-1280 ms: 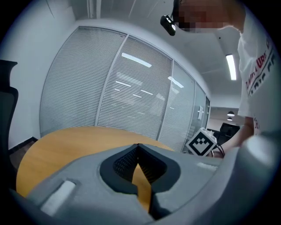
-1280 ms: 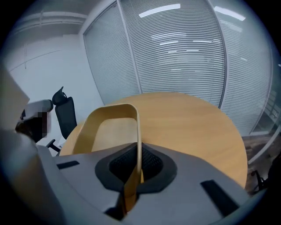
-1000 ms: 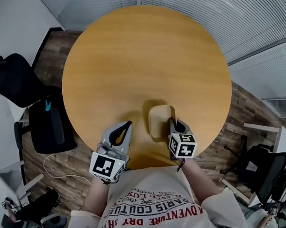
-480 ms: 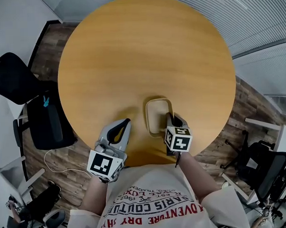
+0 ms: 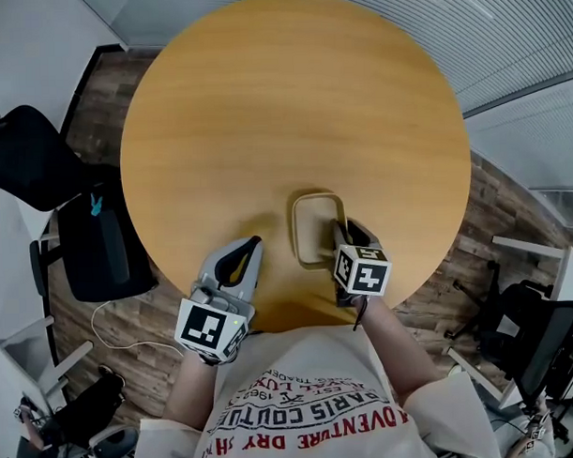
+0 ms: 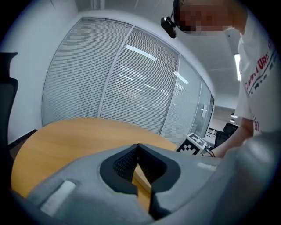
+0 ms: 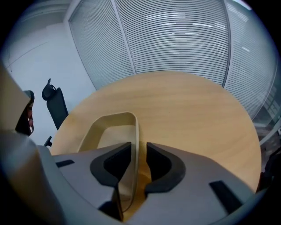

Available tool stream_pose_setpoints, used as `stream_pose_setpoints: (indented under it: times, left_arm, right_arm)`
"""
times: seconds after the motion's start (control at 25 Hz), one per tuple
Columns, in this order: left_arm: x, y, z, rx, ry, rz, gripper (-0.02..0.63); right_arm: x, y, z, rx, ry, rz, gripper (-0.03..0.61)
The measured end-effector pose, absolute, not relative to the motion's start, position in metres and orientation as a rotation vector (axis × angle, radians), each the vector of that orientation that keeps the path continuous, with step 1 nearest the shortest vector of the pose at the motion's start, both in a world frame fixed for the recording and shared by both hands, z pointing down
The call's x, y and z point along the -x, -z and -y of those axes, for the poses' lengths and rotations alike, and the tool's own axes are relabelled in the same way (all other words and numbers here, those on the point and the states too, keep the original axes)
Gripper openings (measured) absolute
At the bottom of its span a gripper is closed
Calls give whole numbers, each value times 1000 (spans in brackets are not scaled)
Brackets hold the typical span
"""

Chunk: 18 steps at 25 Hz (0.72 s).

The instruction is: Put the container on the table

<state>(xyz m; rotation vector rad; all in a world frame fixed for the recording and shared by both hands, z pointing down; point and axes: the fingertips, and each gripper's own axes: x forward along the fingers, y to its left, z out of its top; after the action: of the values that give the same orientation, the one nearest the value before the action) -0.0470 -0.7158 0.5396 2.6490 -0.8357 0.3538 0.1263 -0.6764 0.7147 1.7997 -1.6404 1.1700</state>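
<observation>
Table (image 5: 292, 110), round, wood-topped. Black office chair (image 5: 26, 157), far left, off the table. Left gripper (image 6: 138, 147), near edge, jaws closed tip to tip, empty. Right gripper (image 7: 138, 151), jaws narrowly parted astride the container's right wall, a slim gap on the right side. Container (image 5: 314, 222), beige, open-topped, resting on the table's near right.

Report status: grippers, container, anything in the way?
Left gripper shut, empty. Right gripper open, jaws straddling right wall of the cream rounded-rectangular container. Container flat on round wooden table. Nothing else on it.
</observation>
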Motion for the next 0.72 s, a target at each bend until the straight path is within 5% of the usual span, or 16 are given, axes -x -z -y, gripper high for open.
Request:
stream_pose_setpoints:
  times: [0.2,0.4,0.72]
  left_arm:
    - [45,-536,711,-2652,-337,827,-2]
    - [45,-523,701,-2675,-307,812,-2]
    - [53,-504,682,-2708,-273,821,-2]
  right_arm:
    - [-134,-692,679,-1844,-1122,1659,121]
    - [-135,-653,675,-1907,-1029,1707,28]
    - [-131,-593,663,-1949,-834,1847,9]
